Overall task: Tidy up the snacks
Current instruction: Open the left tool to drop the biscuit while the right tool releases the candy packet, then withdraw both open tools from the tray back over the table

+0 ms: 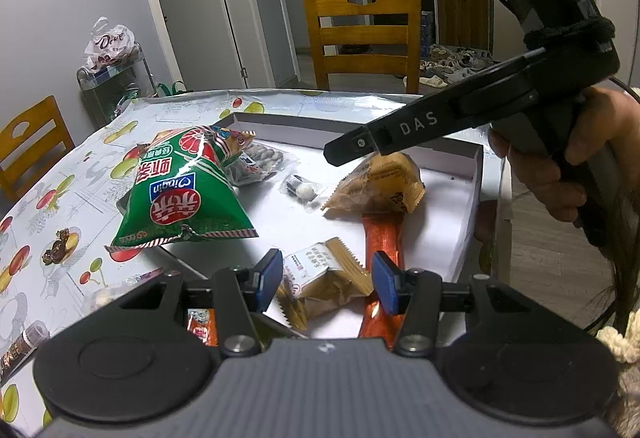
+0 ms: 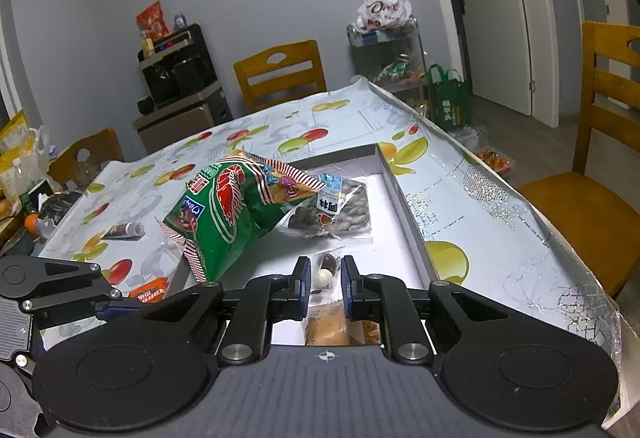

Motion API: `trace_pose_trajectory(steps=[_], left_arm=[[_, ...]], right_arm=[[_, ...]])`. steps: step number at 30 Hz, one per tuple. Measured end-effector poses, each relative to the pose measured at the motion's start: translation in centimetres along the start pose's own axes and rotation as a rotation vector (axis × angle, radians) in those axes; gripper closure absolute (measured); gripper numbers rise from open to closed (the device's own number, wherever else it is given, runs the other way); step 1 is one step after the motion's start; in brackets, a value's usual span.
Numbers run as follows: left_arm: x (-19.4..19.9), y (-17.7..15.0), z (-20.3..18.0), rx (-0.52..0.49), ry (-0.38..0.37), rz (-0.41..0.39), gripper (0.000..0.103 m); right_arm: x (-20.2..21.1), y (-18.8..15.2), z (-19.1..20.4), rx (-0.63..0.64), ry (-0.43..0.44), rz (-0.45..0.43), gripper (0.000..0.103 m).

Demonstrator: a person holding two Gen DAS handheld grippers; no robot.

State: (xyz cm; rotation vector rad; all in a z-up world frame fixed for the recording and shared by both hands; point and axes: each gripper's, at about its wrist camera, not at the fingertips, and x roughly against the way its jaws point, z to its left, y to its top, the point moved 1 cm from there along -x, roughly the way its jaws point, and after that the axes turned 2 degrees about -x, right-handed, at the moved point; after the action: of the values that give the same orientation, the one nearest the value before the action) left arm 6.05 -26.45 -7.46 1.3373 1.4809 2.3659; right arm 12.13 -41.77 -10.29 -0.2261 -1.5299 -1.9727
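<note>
Green "Qinqin" crisp bag [image 1: 182, 189] leans in the white tray [image 1: 472, 193]; "DAS"-marked right gripper [image 2: 325, 280] and left gripper [image 1: 326, 278] both have jaws open, empty.

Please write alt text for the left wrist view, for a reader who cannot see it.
The left gripper hovers open over a white tray of snacks: a green bag, tan packets, an orange stick. The right gripper reaches in above one tan packet.

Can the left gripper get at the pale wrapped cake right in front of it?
Probably yes: the left gripper is open around the cake, nothing lying over it; only the orange stick lies alongside.
</note>
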Motion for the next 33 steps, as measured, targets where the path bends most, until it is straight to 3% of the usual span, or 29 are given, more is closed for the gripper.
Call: trace_pose_trajectory(steps=[2, 6, 12, 15, 24, 33], left_arm=[[0.1, 0.0, 0.1, 0.008, 0.005, -0.007, 0.051], [0.4, 0.1, 0.5, 0.032, 0.019, -0.021, 0.029], [1.0, 0.1, 0.5, 0.039, 0.02, -0.05, 0.017], [1.4, 0.0, 0.4, 0.031, 0.025, -0.059, 0.015], [3.2, -0.6, 0.8, 0.032, 0.029, -0.104, 0.012], [5.3, -2.6, 3.1, 0.122, 0.042, -0.126, 0.01]], right_arm=[[0.2, 0.0, 0.0, -0.006, 0.006, -0.006, 0.064], [0.6, 0.1, 0.2, 0.0, 0.015, -0.019, 0.046], [1.1, 0.4, 0.4, -0.017, 0.038, -0.038, 0.02], [1.4, 0.7, 0.6, -0.025, 0.033, -0.05, 0.012], [1.8, 1.2, 1.6, -0.039, 0.014, -0.052, 0.005], [1.8, 1.4, 4.5, 0.015, -0.003, -0.048, 0.002]])
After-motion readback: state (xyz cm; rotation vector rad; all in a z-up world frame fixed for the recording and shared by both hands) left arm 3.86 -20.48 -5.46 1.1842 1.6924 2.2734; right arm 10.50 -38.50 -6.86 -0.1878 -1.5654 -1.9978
